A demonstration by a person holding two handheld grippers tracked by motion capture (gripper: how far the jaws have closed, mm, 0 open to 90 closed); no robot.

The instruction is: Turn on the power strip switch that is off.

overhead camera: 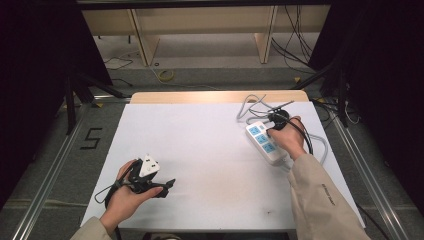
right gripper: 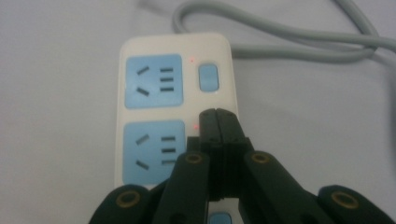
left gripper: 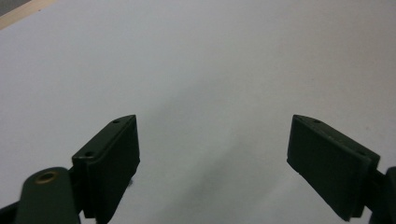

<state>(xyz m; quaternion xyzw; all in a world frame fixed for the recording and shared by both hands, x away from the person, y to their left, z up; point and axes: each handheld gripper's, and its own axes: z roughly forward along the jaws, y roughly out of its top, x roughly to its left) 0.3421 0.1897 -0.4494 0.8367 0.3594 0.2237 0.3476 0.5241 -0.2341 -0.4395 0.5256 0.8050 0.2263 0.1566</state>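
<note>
Right gripper view: the right gripper has its jaws pressed together, with the tips on the middle switch of the white power strip. The strip lies at the right side of the white table. The tips could slide off the small switch if pushed crooked. The left gripper has its jaws wide apart over bare table, holding nothing.
</note>
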